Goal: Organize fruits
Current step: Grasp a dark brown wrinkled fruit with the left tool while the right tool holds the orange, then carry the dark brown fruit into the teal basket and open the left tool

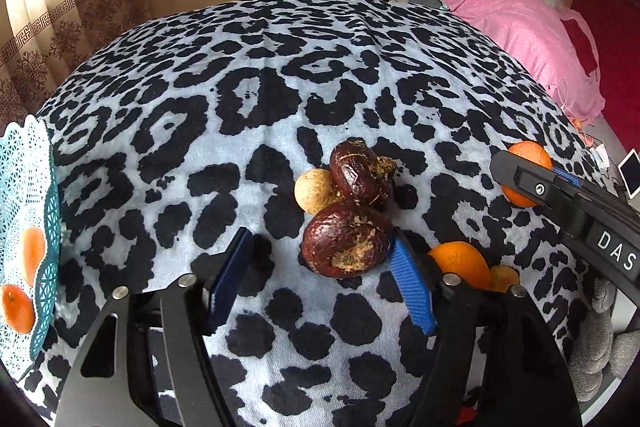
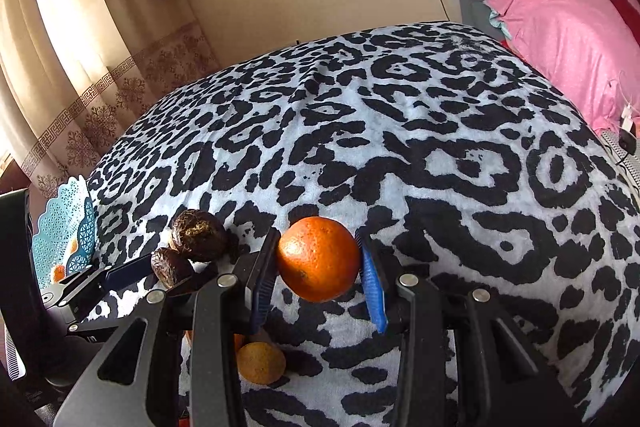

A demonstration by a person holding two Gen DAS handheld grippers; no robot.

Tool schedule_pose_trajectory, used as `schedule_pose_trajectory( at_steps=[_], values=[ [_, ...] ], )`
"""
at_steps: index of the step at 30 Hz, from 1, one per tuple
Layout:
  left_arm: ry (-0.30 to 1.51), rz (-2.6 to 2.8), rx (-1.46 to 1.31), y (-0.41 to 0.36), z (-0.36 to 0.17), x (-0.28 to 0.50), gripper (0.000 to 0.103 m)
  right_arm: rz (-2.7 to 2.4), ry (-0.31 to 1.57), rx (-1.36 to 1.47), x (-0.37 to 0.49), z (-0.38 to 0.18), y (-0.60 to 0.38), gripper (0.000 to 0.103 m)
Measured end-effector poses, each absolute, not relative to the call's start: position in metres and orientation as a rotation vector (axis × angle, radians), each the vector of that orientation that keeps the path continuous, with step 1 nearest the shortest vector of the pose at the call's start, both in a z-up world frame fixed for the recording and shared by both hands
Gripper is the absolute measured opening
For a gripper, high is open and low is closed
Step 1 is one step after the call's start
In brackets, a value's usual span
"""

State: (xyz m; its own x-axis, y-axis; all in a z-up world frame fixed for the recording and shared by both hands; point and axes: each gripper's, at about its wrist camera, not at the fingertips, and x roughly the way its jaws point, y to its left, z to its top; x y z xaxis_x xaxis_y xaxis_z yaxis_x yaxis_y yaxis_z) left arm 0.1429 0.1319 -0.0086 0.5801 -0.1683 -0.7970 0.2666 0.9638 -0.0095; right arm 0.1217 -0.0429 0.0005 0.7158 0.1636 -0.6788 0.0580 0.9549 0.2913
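At the left edge of the left wrist view, a teal lattice basket [image 1: 44, 211] is seen with two oranges [image 1: 32, 255] inside it. The leopard-print blanket [image 1: 280, 75] fills the middle of the frame. The left claw [image 1: 320, 263] is held with its blue pads spread apart, and the nearer dark brown fruit [image 1: 344, 247] lies just ahead of the gap, beside the right pad and not gripped. Behind it a second dark brown fruit [image 1: 360, 175] and a pale yellow round fruit [image 1: 314, 191] are bunched together, touching. Lower right of centre, an orange [image 1: 460, 261] and a small yellowish fruit [image 1: 503, 277] are partly hidden behind the claw's frame. At the right edge the right claw [image 1: 536, 179] is seen around another orange [image 1: 528, 157].

In the right wrist view, the basket [image 2: 60, 235] sits at the far left, the dark fruits [image 2: 198, 235] to its right, and at centre the orange [image 2: 318, 259] is clamped between the pads of the right claw [image 2: 318, 277], raised above the blanket [image 2: 440, 147]. A yellowish fruit [image 2: 260, 363] lies low in the frame.
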Motion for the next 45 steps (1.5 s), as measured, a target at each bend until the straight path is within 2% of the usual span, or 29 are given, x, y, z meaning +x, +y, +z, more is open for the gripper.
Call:
schedule_pose_trajectory(
  at_steps=[1, 3, 4, 23, 45],
  values=[
    [0.913, -0.259, 0.115, 0.132, -0.009, 0.142, 0.058, 0.06, 0.775, 0.304, 0.122, 0.0, -0.043, 0.039],
    [0.909, -0.275, 0.108, 0.132, -0.008, 0.14, 0.044, 0.06, 0.778, 0.305, 0.123, -0.001, -0.043, 0.039],
    [0.907, -0.283, 0.101, 0.132, -0.008, 0.14, 0.042, 0.06, 0.779, 0.304, 0.123, -0.001, -0.043, 0.039],
    [0.779, -0.159, 0.127, 0.16, 0.027, 0.116, 0.042, 0.079, 0.762, 0.294, 0.121, 0.002, -0.038, 0.039],
    [0.676, -0.008, 0.055, 0.233, 0.058, 0.097, 0.042, 0.126, 0.728, 0.183, 0.116, 0.026, 0.002, 0.039]
  ],
)
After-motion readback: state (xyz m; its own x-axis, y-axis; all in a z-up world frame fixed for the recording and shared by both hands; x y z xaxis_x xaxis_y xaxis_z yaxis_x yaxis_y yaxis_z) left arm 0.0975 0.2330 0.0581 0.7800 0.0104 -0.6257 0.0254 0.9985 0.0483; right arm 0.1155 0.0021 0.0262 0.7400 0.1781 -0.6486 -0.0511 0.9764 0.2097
